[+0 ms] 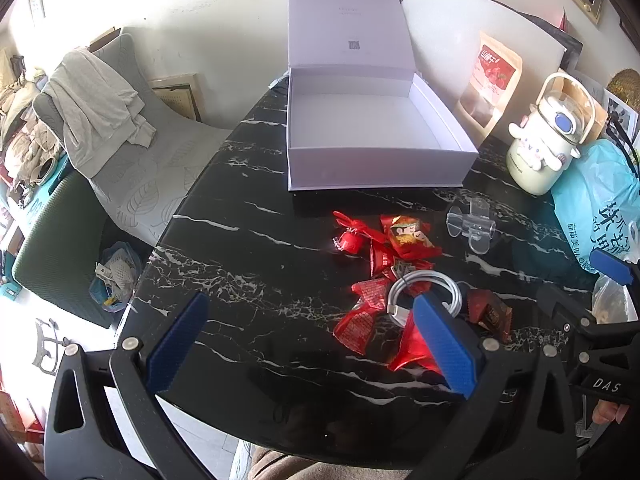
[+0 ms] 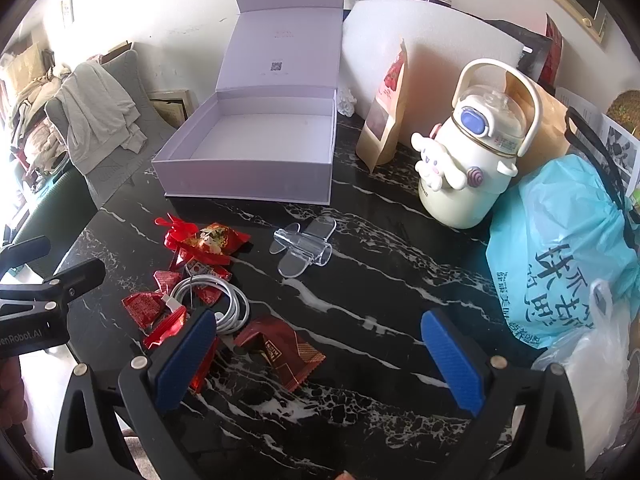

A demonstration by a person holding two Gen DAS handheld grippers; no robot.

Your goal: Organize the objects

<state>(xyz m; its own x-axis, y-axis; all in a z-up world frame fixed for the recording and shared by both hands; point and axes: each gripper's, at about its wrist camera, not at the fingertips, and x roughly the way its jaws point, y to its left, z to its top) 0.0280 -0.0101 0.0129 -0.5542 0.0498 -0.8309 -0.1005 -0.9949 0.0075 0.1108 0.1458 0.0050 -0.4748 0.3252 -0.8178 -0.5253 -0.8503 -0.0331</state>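
Note:
An open, empty white box (image 1: 360, 124) (image 2: 256, 148) with its lid up stands at the far side of the black marble table (image 1: 248, 280) (image 2: 380, 292). In front of it lie several red candy wrappers (image 1: 404, 236) (image 2: 212, 242), a coiled white cable (image 1: 424, 290) (image 2: 216, 300), a dark red packet (image 1: 490, 312) (image 2: 284, 350) and a clear plastic holder (image 1: 472, 224) (image 2: 304, 246). My left gripper (image 1: 308, 344) is open, low over the table's near edge, left of the pile. My right gripper (image 2: 320, 360) is open, just right of the pile, over the dark red packet.
A cream cartoon bottle (image 1: 544, 148) (image 2: 468, 168), a brown snack pouch (image 1: 488, 80) (image 2: 386, 116), a white foam sheet (image 2: 432, 28) and a blue plastic bag (image 1: 596, 204) (image 2: 560, 248) crowd the table's right side. A chair with grey clothes (image 1: 96, 112) stands left.

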